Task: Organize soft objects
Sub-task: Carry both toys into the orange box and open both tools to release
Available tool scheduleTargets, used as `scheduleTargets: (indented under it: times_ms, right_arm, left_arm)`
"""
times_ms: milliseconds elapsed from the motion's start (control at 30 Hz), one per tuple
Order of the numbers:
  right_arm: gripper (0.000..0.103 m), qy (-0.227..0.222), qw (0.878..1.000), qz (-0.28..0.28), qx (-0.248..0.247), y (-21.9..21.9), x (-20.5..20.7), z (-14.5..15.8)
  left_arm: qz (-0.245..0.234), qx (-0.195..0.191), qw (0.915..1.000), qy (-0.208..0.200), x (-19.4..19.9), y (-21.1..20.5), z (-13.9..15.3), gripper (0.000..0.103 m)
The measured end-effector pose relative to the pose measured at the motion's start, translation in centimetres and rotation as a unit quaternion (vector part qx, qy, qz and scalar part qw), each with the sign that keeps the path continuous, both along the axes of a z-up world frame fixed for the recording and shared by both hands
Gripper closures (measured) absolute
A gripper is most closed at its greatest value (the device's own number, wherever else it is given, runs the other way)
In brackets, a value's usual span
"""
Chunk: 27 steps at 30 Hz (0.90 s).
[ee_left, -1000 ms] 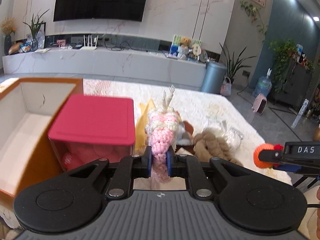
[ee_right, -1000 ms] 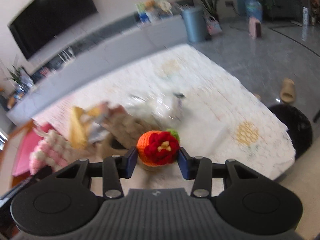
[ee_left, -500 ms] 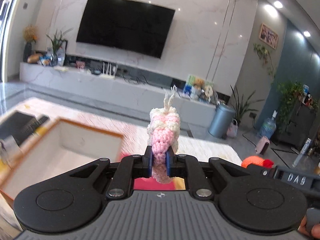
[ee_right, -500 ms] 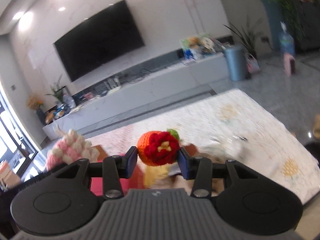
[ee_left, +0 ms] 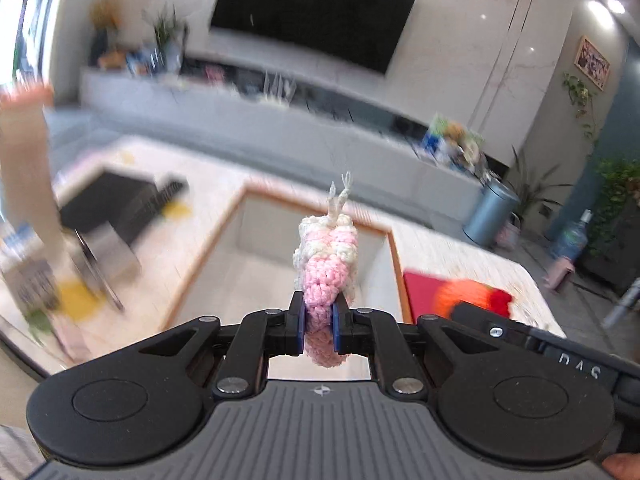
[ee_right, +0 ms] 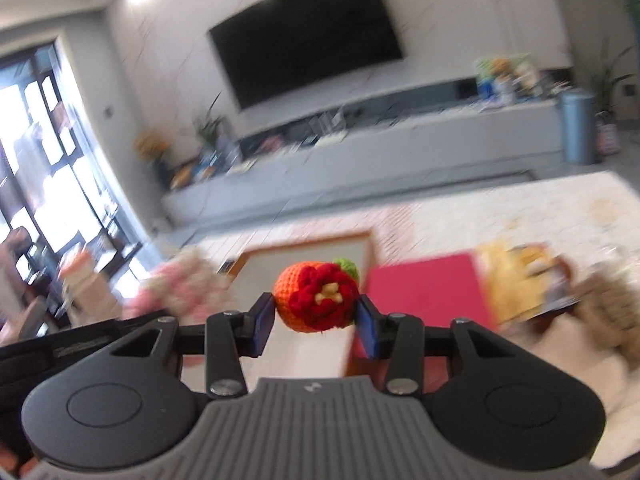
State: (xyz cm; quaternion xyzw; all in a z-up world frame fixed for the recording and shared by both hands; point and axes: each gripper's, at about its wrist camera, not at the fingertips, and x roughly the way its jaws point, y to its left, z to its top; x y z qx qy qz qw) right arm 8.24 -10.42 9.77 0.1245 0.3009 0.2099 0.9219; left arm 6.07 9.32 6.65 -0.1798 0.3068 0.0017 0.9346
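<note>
My left gripper is shut on a pink and cream crocheted toy, held upright in front of an open box with an orange rim and pale inside. My right gripper is shut on an orange crocheted ball with a red flower. That ball and the right gripper's body show blurred at the right of the left wrist view. In the right wrist view the open box lies just beyond the ball, and the pink toy is a blur at the left.
A red-lidded container stands right of the box, with yellow and brown soft items further right on the patterned white tablecloth. A black object and clutter lie left of the box. A TV wall and low cabinet stand behind.
Both grippers have swung left with their toys still gripped. The open box has moved from the left edge to the centre of both views, and the red-lidded container has slid to the right.
</note>
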Motion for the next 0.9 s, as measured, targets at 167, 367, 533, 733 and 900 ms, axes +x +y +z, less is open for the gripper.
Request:
scheduleTargets:
  times_ms: [167,367,533,733,900]
  right_arm:
    - [0.059,0.026,0.999,0.017,-0.02,2.0,1.6,-2.8]
    - [0.059,0.044,0.998,0.028,-0.031,2.4,2.8,-4.6]
    - [0.059,0.048,0.998,0.039,-0.028,2.9,2.5,-4.9]
    - [0.059,0.066,0.995,0.037,-0.058,4.4,2.6,-5.5]
    - [0.059,0.06,0.994,0.035,-0.081,4.9,2.0,-5.4]
  left_arm:
    - [0.01,-0.034,0.997,0.069,3.1,1.7,-4.4,0.089]
    - [0.018,-0.008,0.9948,0.1,3.8,2.0,-6.2,0.089]
    - [-0.005,0.051,0.9915,0.119,3.0,1.2,-6.6,0.086]
    - [0.013,0.136,0.9823,0.128,1.4,-0.4,-5.7,0.042]
    - [0.036,0.09,0.9924,0.075,-1.2,1.4,-2.1,0.029]
